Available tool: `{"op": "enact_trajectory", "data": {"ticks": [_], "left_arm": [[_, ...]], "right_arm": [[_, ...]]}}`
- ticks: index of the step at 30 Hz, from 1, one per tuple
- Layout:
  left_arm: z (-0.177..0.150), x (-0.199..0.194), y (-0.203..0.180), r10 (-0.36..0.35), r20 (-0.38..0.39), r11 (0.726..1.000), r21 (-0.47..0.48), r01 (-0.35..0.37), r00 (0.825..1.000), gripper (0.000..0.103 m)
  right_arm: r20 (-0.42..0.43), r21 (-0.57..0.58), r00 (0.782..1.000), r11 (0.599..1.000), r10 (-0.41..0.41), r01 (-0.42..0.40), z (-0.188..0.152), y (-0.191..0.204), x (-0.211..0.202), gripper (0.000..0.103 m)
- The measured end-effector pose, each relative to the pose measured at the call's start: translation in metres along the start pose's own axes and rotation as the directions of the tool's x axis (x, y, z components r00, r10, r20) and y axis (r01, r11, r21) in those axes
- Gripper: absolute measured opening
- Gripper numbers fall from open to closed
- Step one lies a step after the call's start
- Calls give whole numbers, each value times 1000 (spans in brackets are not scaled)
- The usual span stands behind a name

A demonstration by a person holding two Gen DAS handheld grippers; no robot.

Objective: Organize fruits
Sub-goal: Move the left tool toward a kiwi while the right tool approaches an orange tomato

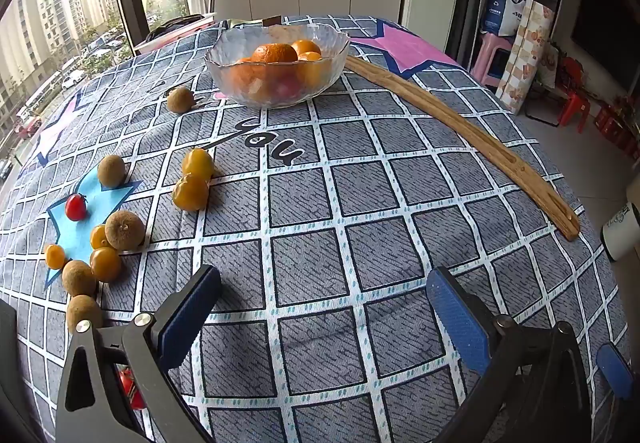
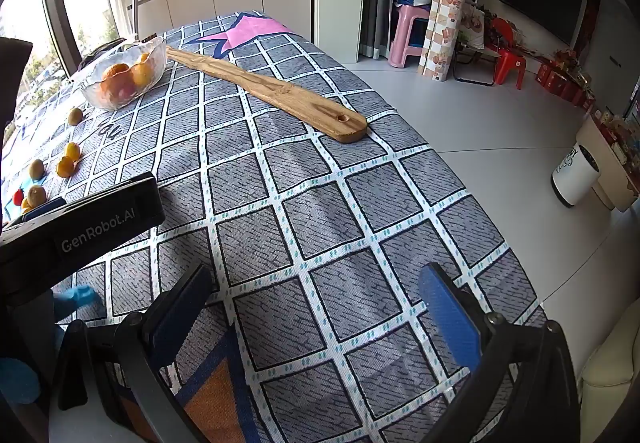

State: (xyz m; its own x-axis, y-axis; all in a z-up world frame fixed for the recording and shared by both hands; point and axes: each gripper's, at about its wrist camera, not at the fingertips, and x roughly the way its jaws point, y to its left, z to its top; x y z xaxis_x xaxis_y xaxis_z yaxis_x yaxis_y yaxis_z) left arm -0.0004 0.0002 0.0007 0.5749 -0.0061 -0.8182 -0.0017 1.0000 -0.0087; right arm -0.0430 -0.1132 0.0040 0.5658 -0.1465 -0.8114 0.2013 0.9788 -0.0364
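A glass bowl [image 1: 276, 55] holding oranges [image 1: 275, 54] stands at the far middle of the table; it also shows in the right wrist view [image 2: 124, 73]. Loose fruit lies at the left: several brown kiwis [image 1: 124, 230], several yellow tomatoes [image 1: 191, 191] and a red cherry tomato [image 1: 75, 207]. Another red tomato [image 1: 130, 387] shows behind my left finger. My left gripper [image 1: 324, 307] is open and empty above the cloth, right of the loose fruit. My right gripper [image 2: 316, 303] is open and empty near the table's right edge.
A long wooden board [image 1: 472, 139] lies diagonally from the bowl to the right edge; it also shows in the right wrist view [image 2: 276, 93]. The left gripper's body [image 2: 84, 227] sits left in the right wrist view. The table edge [image 2: 472, 179] drops to the floor at right.
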Motion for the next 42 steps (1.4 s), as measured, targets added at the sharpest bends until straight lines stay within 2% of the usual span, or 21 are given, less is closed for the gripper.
{"op": "enact_trajectory", "data": {"ticks": [2, 3, 6, 8, 10, 12, 15, 19, 22, 26, 28, 33, 38, 42], "left_arm": [[-1, -8, 2, 2, -15, 1000, 6, -2, 1000, 103], [-2, -19, 6, -9, 9, 1000, -3, 9, 1000, 103], [-3, -71, 17, -34, 120, 999, 16, 32, 992, 103], [-12, -107, 39, -54, 190, 998, 35, 48, 980, 103], [-22, -132, 61, -78, 218, 997, 31, 73, 973, 103], [-38, -148, 78, -84, 212, 996, 21, 81, 974, 103], [-76, -165, 106, -50, 192, 999, 13, 48, 980, 103], [-130, -166, 134, 13, 130, 1000, 14, -15, 991, 103], [-164, -163, 156, 28, 84, 999, -23, -26, 996, 103], [-188, -159, 177, 24, 69, 997, -79, -18, 997, 103], [-195, -160, 179, 58, 93, 998, -45, -54, 994, 103], [-202, -161, 184, 60, 101, 998, -16, -58, 993, 103], [-203, -163, 189, 58, 79, 998, -28, -55, 995, 103], [-208, -175, 185, 38, 105, 998, -62, -32, 994, 103]], "right_arm": [[2, 4, 1000, 1000, 2, -2, 0, 0, 0, 103], [2, 1, 1000, 1000, 2, -2, 0, 0, 0, 103], [-21, -15, 1000, 1000, -4, 4, -1, -2, -2, 103], [-30, -40, 999, 998, -45, 43, -3, 0, -10, 103], [8, -80, 1000, 997, -16, 16, -11, 2, -25, 103], [31, -129, 999, 991, 30, -26, -21, 8, -44, 103], [28, -178, 993, 978, 117, -110, -34, 19, -68, 103], [0, -215, 977, 954, 212, -207, -62, 26, -99, 103], [-37, -250, 975, 943, 219, -221, -77, 36, -110, 103], [-89, -255, 965, 931, 248, -263, -103, 45, -122, 103], [-106, -245, 959, 927, 264, -283, -112, 47, -128, 103], [-111, -228, 950, 923, 291, -310, -126, 48, -138, 103], [-102, -208, 944, 921, 314, -329, -134, 49, -148, 103], [-132, -214, 937, 913, 324, -347, -141, 53, -151, 103]]}}
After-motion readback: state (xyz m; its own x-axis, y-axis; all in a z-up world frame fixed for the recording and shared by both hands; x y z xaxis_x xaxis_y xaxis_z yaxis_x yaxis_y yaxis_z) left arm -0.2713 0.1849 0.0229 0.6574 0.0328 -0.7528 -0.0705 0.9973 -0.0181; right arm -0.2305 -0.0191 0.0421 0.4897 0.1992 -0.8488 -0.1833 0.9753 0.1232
